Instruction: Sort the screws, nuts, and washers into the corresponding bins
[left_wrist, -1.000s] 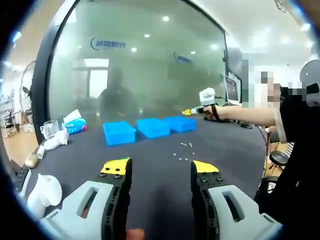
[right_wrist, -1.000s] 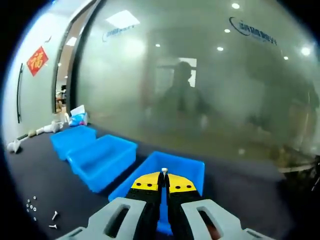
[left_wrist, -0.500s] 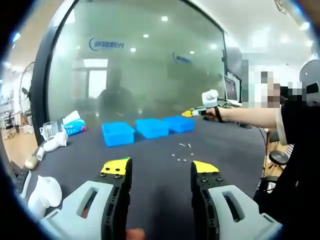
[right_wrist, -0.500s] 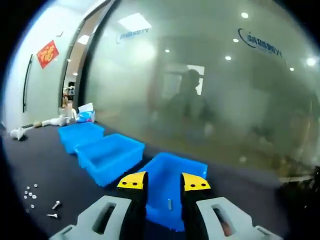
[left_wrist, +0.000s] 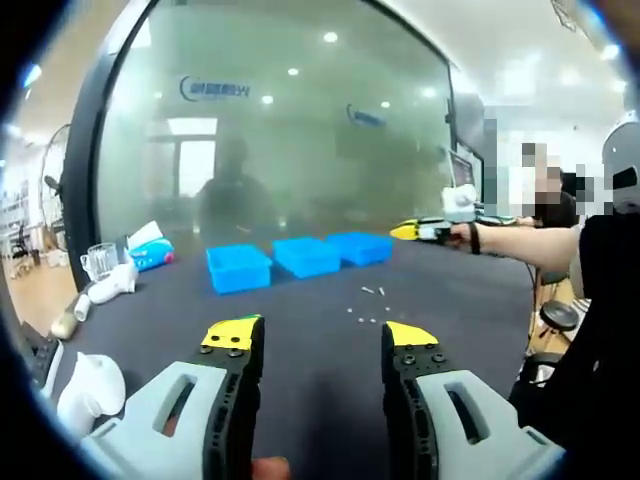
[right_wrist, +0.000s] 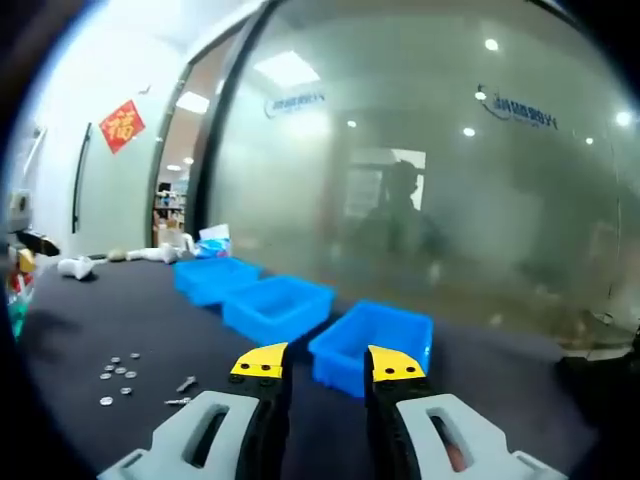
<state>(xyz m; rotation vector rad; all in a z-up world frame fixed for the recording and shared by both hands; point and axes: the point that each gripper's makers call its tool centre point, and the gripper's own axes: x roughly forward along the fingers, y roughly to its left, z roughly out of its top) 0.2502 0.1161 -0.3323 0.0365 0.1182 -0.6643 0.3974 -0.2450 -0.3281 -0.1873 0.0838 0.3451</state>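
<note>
The left gripper (left_wrist: 323, 338) has its jaws set well apart w/ nothing between them; it hangs low over the dark table (left_wrist: 300, 340) and near the person, I judge as a waiting pose, so it does not block the other hand's way to the parts. The right gripper (right_wrist: 323, 362) is also parted, a clear gap between the yellow tips and nothing held; in the left gripper view it shows as a yellow-tipped tool (left_wrist: 412, 231) at the end of an outstretched arm, up in the air and to the right of the bins, not above any of them; empty like this, it is prob. free to go for the next piece. Three blue bins stand in a row near the glass wall, one per kind of part I suppose: the near bin (right_wrist: 373, 343) just beyond the right tips, the middle bin (right_wrist: 278, 306) beside it, the far bin (right_wrist: 214, 277) at the end; what lies inside them I cannot tell. The loose hardware is apart from the bins, on the bare table: small washers or nuts (right_wrist: 118, 372) in a cluster, and two screws (right_wrist: 183, 391) just beside; too small to tell nuts from washers. White objects (left_wrist: 85, 385) lie at the table's left edge, away from the work.
</note>
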